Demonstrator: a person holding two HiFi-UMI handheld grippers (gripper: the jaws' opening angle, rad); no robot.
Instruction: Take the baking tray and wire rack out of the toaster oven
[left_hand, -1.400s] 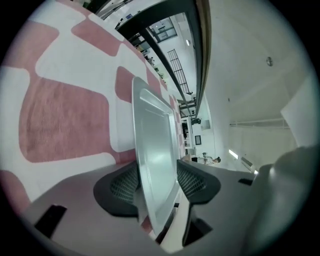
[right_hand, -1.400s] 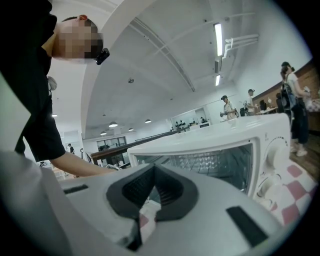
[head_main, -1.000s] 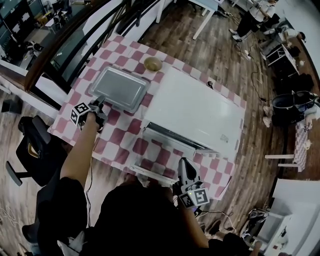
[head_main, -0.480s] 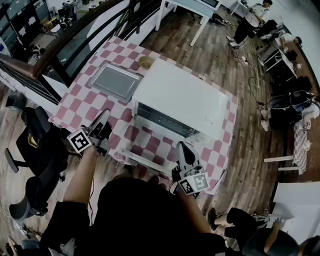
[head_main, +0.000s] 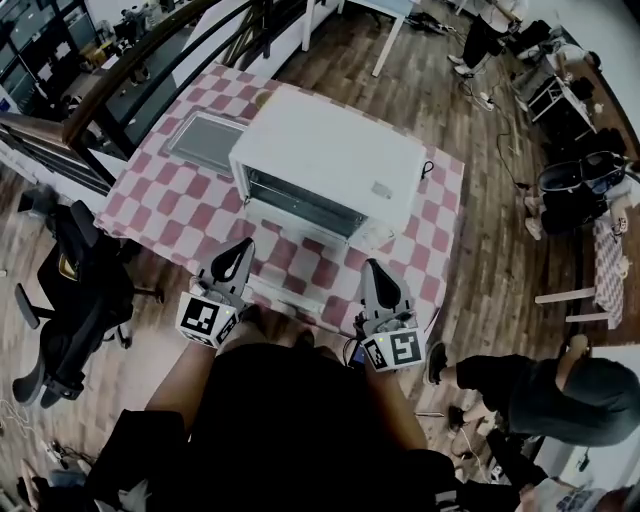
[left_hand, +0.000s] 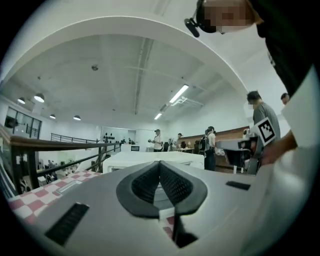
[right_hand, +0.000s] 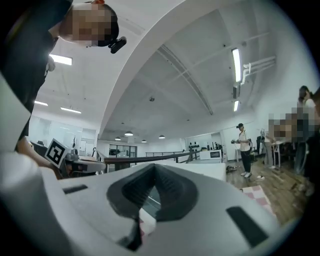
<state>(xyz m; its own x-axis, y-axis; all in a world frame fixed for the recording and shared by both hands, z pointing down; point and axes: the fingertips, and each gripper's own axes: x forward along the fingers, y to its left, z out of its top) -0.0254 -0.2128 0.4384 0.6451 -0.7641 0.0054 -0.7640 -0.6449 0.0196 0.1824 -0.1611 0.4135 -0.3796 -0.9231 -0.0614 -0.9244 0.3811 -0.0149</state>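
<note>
The grey baking tray lies flat on the checkered tablecloth, left of the white toaster oven. The oven's door hangs open toward me, and its dark opening shows thin bars that may be the wire rack. My left gripper and right gripper hover side by side at the table's near edge, both pointing at the oven, both shut and empty. In the left gripper view the left gripper has its pads together in front of the oven. The right gripper view shows the right gripper shut too.
A small yellow bowl peeks out behind the oven. A black office chair stands left of the table, and a dark railing runs behind it. People stand on the wooden floor at the right.
My left gripper left the tray's near corner and drew back to the table's front edge, rolling upright. The tray stays on the cloth. The right gripper rose slightly.
</note>
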